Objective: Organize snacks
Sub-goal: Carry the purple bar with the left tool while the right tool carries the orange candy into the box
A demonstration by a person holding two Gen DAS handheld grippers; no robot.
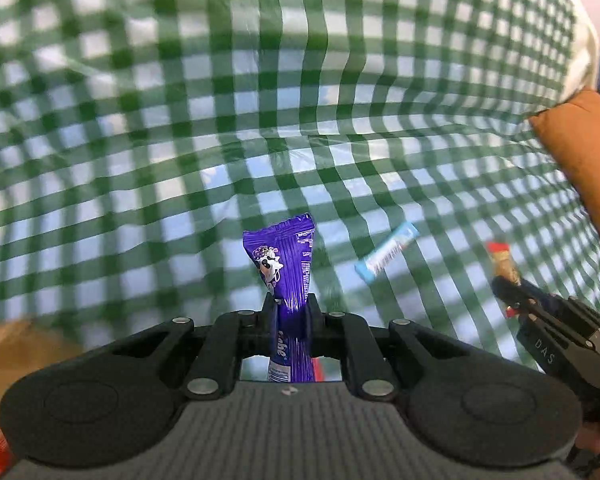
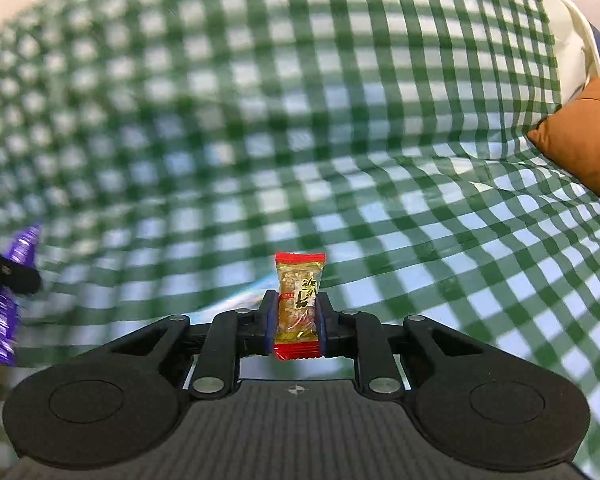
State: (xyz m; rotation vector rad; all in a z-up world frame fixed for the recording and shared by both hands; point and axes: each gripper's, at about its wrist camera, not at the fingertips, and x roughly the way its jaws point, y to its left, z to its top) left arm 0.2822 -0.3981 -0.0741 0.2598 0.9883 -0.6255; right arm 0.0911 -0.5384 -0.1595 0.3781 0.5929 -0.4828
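With a purple bar [image 1: 286, 268] pinched by the left gripper [image 1: 288, 312] and a red snack [image 2: 299, 304] by the right gripper [image 2: 298, 320], either slick wrapper could be slipped loose.

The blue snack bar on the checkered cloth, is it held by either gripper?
No, the blue snack bar lies loose on the checkered cloth, clear of both grippers.

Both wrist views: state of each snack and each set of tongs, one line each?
left tongs: shut on purple snack pack
purple snack pack: clamped upright, lifted off the cloth
right tongs: shut on red-and-gold snack
red-and-gold snack: clamped upright between the pads
blue-and-white bar: lying loose on the checked cloth, untouched
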